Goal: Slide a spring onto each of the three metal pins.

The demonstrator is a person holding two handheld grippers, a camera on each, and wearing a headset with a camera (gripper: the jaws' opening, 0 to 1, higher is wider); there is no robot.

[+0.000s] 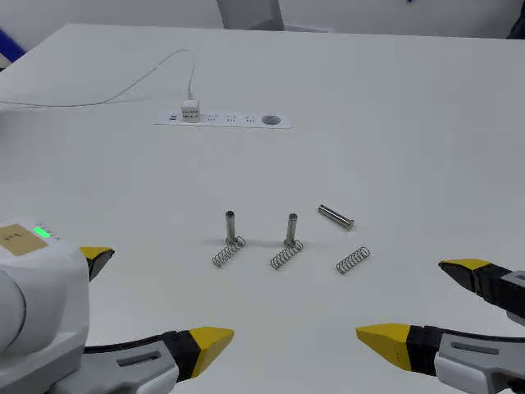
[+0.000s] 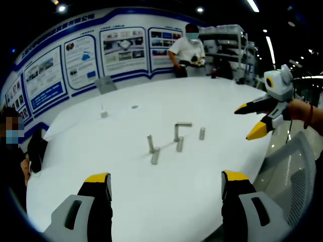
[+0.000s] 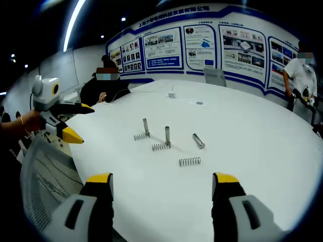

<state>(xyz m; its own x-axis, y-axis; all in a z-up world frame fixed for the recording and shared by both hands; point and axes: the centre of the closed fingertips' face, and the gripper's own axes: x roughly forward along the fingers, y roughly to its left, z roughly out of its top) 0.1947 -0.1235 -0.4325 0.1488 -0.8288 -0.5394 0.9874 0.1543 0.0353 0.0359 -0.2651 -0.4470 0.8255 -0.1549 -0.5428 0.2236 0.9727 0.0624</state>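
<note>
Head view, tools: we are holding the left tool [image 1: 153, 300] and the right tool [image 1: 420, 302] low over the near surface [image 1: 369, 123], each with jaws spread and gripping nothing.
Head view, pins: two upright pins [image 1: 230, 226] are standing side by side, and the third pin [image 1: 335, 217] is lying flat to their right.
Head view, springs: three springs [image 1: 286, 254] are lying loose, two at the upright pins' bases and one near the fallen pin.
Left gripper view: the right tool is hovering to the right, apart from the pins.
Right gripper view: the left tool is hovering to the left.

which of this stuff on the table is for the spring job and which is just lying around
For the job: two upright pins, one pin lying flat, three springs.
Lying about: power strip, white plug in it.
</note>
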